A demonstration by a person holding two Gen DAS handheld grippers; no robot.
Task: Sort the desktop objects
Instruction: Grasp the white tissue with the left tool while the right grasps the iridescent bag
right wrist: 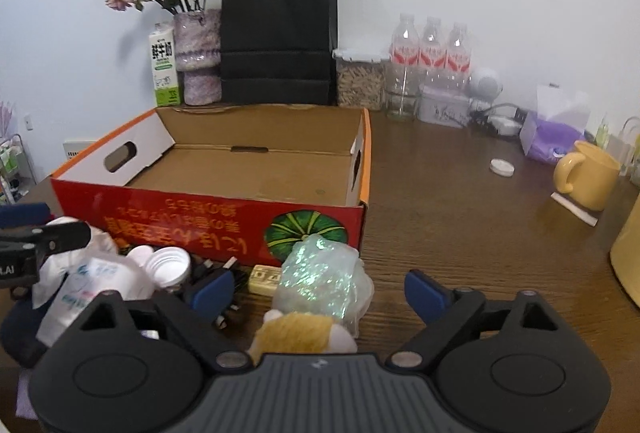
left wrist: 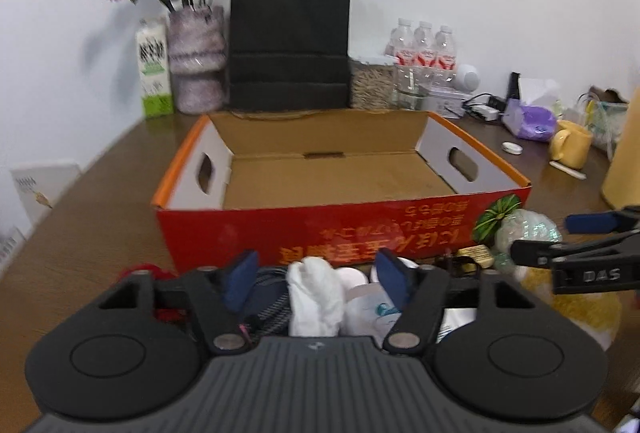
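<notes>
My left gripper (left wrist: 318,279) hangs with its jaws spread wide over the near clutter, gripping nothing; between its blue pads (left wrist: 240,279) I see a crumpled white cloth (left wrist: 314,297) beside a dark braided cable (left wrist: 268,297), with white paper cups (left wrist: 354,279) just behind. A bit of red yarn (left wrist: 150,271) pokes out at the left. My right gripper (right wrist: 320,291) is likewise wide open and empty — a tan plush toy (right wrist: 298,333) sits low between its fingers, touching the crinkled iridescent plastic bag (right wrist: 324,279) just ahead. Beside that bag lies a small cream block (right wrist: 264,277); left of it, the cups and a printed white plastic bag (right wrist: 84,289).

These things to sort are heaped on the wooden table (right wrist: 460,217) against the front wall of the red cardboard box (left wrist: 320,229), whose brown floor is bare. To the right, well apart, stand a yellow mug (right wrist: 586,179), a small white lid (right wrist: 502,167) and a purple tissue pack (right wrist: 554,143).

Along the far wall — a milk carton (right wrist: 164,67), a vase of dried pink flowers (right wrist: 198,57), a black paper bag (right wrist: 278,33), a lidded clear container (right wrist: 360,79) and three water bottles (right wrist: 430,51).
</notes>
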